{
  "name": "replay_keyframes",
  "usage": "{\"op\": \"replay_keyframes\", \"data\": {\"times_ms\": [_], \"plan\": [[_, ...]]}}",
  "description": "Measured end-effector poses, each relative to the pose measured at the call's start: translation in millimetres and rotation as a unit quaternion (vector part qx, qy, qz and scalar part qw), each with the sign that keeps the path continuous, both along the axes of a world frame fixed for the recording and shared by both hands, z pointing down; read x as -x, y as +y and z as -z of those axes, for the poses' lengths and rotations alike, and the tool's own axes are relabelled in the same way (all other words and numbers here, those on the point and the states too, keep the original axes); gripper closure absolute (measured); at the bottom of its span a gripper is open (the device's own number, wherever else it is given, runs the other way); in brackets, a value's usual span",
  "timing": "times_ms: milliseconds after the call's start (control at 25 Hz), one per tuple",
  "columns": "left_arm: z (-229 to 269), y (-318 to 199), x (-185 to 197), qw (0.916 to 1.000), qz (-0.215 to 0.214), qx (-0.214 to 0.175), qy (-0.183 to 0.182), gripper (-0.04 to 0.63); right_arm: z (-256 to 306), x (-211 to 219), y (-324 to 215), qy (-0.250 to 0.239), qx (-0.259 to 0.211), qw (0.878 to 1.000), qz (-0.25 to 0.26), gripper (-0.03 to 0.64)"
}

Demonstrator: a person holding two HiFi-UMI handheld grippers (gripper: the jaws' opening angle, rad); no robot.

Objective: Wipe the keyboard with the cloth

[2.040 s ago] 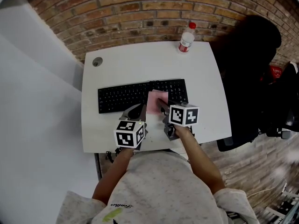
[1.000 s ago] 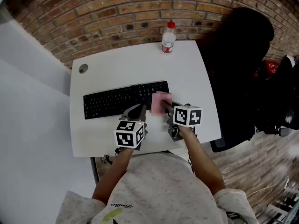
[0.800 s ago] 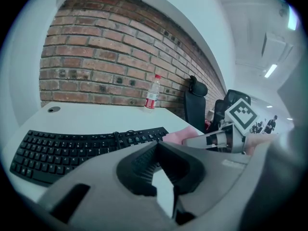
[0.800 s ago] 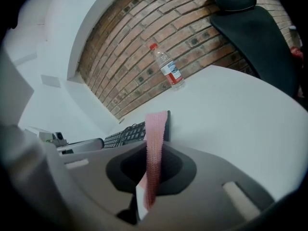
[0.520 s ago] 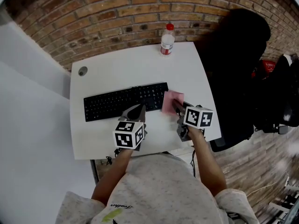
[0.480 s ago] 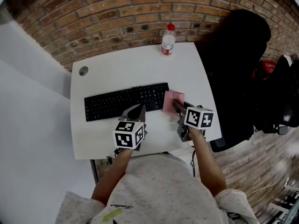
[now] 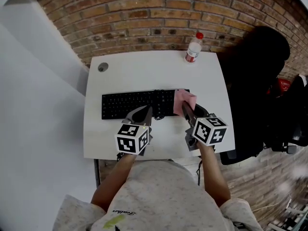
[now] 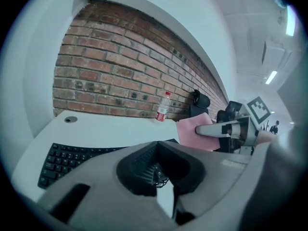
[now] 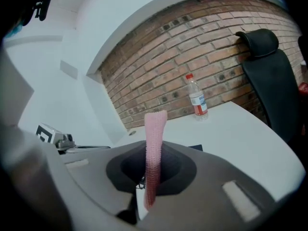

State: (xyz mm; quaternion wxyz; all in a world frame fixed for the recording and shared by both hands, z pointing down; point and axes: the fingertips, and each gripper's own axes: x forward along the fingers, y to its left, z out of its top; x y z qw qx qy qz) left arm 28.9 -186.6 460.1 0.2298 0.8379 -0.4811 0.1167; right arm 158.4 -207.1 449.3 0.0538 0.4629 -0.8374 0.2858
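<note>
The pink cloth (image 7: 184, 100) sits over the right end of the black keyboard (image 7: 134, 105), which lies across the middle of the white table (image 7: 154, 71). The right gripper (image 7: 186, 109) is clamped on 1 edge of it, so it stands up thin between the jaws. The left gripper (image 7: 142, 113) is closed on nothing, just beside the keyboard's front edge; can't tell if it touches.

What could go wrong imo: it's only pinched by that edge, so dragging across keys could tug it loose. Nothing visibly pins the keyboard either, so it might skid.

Readable text: none really. The bottle (image 7: 193, 48) at the back has a red label, way too small.
</note>
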Motion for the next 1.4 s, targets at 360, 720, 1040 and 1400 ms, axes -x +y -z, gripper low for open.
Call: {"op": "replay_keyframes", "data": {"times_ms": [360, 720, 1040, 1400], "plan": [[13.0, 8.7, 43.5, 0.9996, 0.022, -0.015, -0.005, 0.603, 30.9, 58.1, 12.4, 0.072, -0.079, 0.994, 0.033, 0.598], [15.7, 15.1, 53.6, 0.9994, 0.027, -0.018, -0.007, 0.603, 33.7, 74.5, 23.7, 0.096, -0.107, 0.989, 0.047, 0.598], [14.4, 12.8, 40.1, 0.9997, 0.019, -0.017, 0.001, 0.603, 32.7, 69.7, 25.6, 0.101, -0.106, 0.988, 0.053, 0.598], [13.6, 11.6, 33.8, 0.9997, 0.017, -0.018, 0.002, 0.604, 31.2, 62.2, 25.3, 0.103, -0.105, 0.988, 0.05, 0.598]]}}
